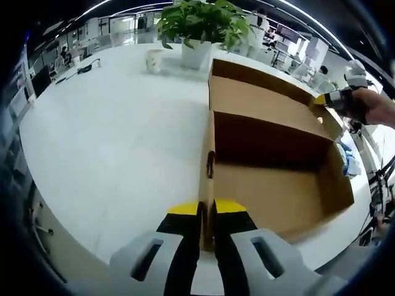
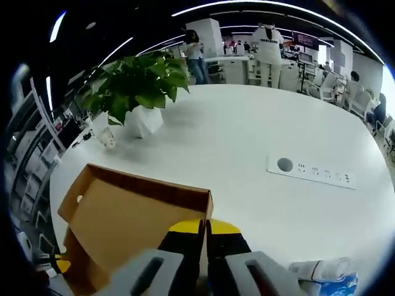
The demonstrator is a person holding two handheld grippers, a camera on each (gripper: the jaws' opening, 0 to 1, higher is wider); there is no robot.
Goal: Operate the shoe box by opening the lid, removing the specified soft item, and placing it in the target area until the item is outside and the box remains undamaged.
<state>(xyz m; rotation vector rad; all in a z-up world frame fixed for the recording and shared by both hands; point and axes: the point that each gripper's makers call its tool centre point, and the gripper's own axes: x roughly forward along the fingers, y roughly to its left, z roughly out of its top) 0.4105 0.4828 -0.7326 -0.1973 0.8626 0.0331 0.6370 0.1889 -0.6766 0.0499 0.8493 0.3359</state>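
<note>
Left gripper (image 1: 207, 213) jaws pinch the open shoe box's (image 1: 271, 185) near wall; right gripper (image 2: 205, 229) jaws clamp its far wall on the white surface (image 1: 111, 142).

Blue-and-white soft item (image 2: 330, 274) cut by the right gripper view's lower edge, half hidden behind the box wall (image 1: 345, 169)

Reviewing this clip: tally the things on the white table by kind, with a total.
Cardboard shoe box: 1
Potted plant: 1
Paper cup: 1
Blue and white soft item: 1
Power socket strip: 1
Total: 5
</note>
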